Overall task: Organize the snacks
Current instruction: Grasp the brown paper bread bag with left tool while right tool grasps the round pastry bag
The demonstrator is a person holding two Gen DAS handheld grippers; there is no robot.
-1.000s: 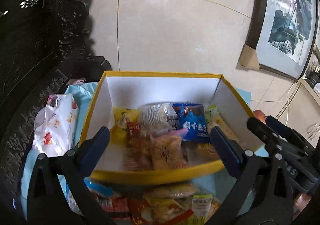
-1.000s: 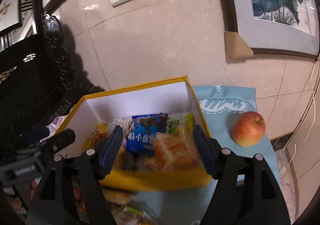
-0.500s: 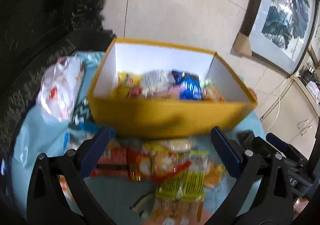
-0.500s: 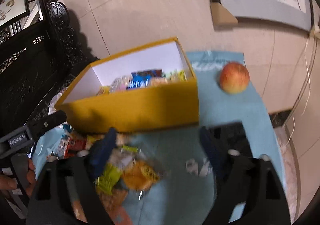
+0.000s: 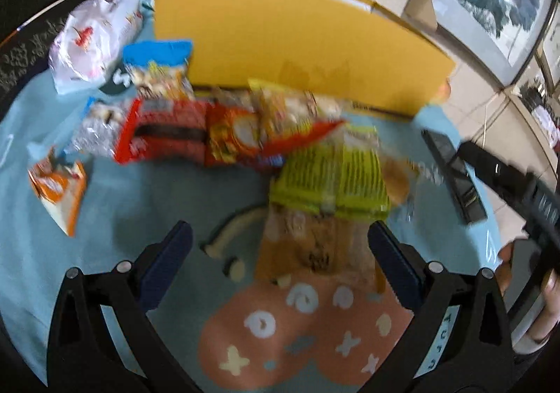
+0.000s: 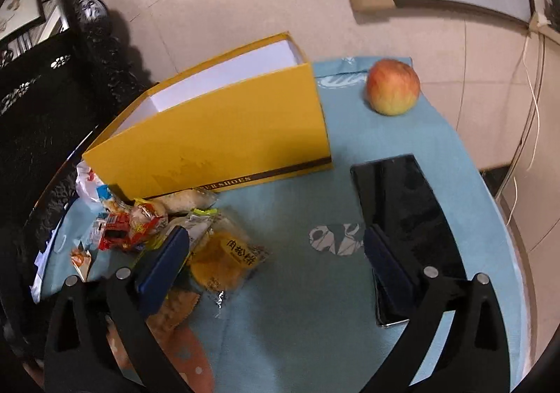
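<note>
The open yellow shoe box (image 5: 280, 36) (image 6: 224, 141) stands at the back of the blue cloth. Loose snack packets lie in front of it: a red one (image 5: 164, 141), a green-yellow one (image 5: 332, 176) and a brown one (image 5: 308, 242). My left gripper (image 5: 280, 253) is open low over the pile, with the brown packet lying between its fingers, unpressed. My right gripper (image 6: 276, 253) is to the right of the pile with its jaws opening. An orange cake packet (image 6: 224, 260) lies just inside its left finger (image 6: 164, 263), not gripped.
A black phone (image 6: 409, 228) lies under the right finger, and an apple (image 6: 392, 86) sits behind it. A white plastic bag (image 5: 94, 36) and a small orange packet (image 5: 59, 190) lie at the left. Dark carved furniture stands at the left, a tiled wall behind. The round table's edge curves close on both sides.
Both grippers have pulled back from above the box and sunk toward the packets in front of it. The right jaws have spread wider.
</note>
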